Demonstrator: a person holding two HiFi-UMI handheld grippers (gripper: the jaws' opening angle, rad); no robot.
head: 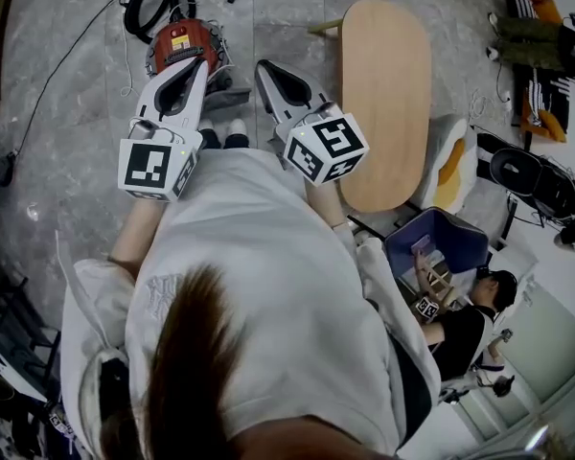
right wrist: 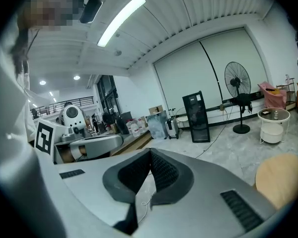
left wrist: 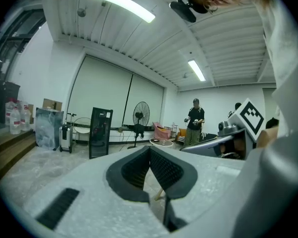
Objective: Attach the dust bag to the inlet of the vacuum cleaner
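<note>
Red canister vacuum cleaner (head: 182,38) sat on the grey marbled floor (head: 67,161), and both grippers were clenched on nothing.
It stood with its black hose (head: 158,3) coiled behind it, to the left of a long oval wooden table (head: 388,94) in the head view. The left gripper (head: 197,65) pointed at it, its tip overlapping the red body there; the right gripper (head: 266,68) was held just beside the left. In each gripper view the dark ribbed pads (left wrist: 165,170) met with nothing between them.
</note>
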